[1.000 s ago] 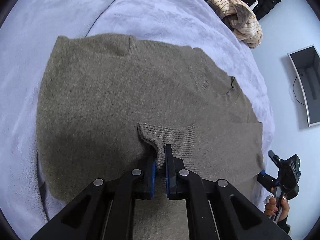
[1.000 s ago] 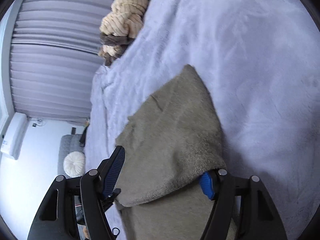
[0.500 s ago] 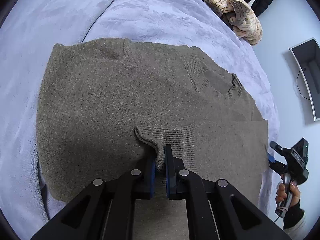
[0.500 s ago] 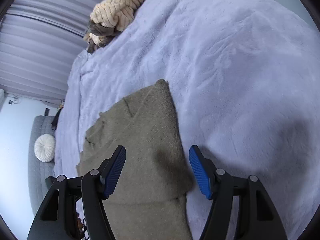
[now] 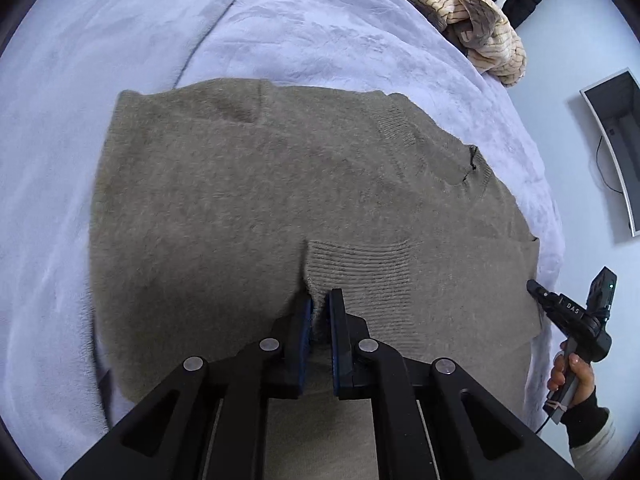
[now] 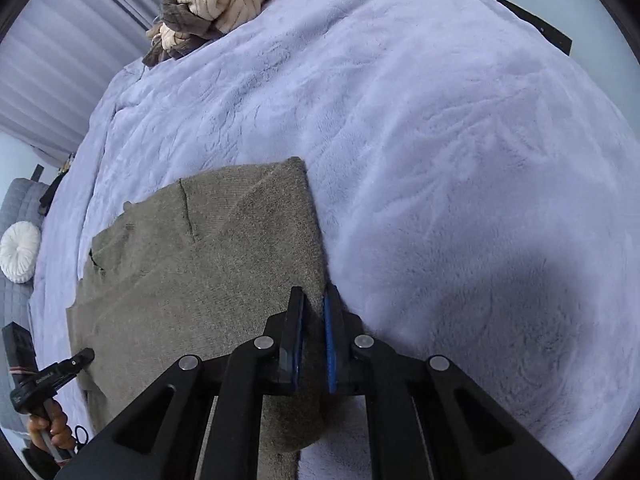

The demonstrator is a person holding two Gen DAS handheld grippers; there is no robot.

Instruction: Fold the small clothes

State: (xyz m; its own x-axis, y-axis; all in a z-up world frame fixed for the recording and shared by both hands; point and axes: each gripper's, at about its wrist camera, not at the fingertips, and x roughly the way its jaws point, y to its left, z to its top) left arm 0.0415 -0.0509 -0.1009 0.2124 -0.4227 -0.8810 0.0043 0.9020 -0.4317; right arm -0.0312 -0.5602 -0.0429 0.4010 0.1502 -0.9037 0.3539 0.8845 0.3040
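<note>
Both tools clamped, left tool [image 5: 319, 312] on sweater [image 5: 260, 200] cuff, right tool [image 6: 313, 320] on its edge

Sweater [image 5: 256, 200]: flat on the bed [image 5: 100, 60], near its front edge.
Sleeve cuff [image 5: 360, 268]: on the sweater's middle.
Heap of clothes [image 5: 472, 28]: bed's far right corner.

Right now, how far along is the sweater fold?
Early. Done: the olive sweater lies spread on the lavender blanket, one sleeve already folded across its body. In hand: the left gripper is shut on that sleeve's ribbed cuff; the right gripper is shut on the sweater's side edge. Left: the body folds have not begun; the neckline remains exposed.
</note>
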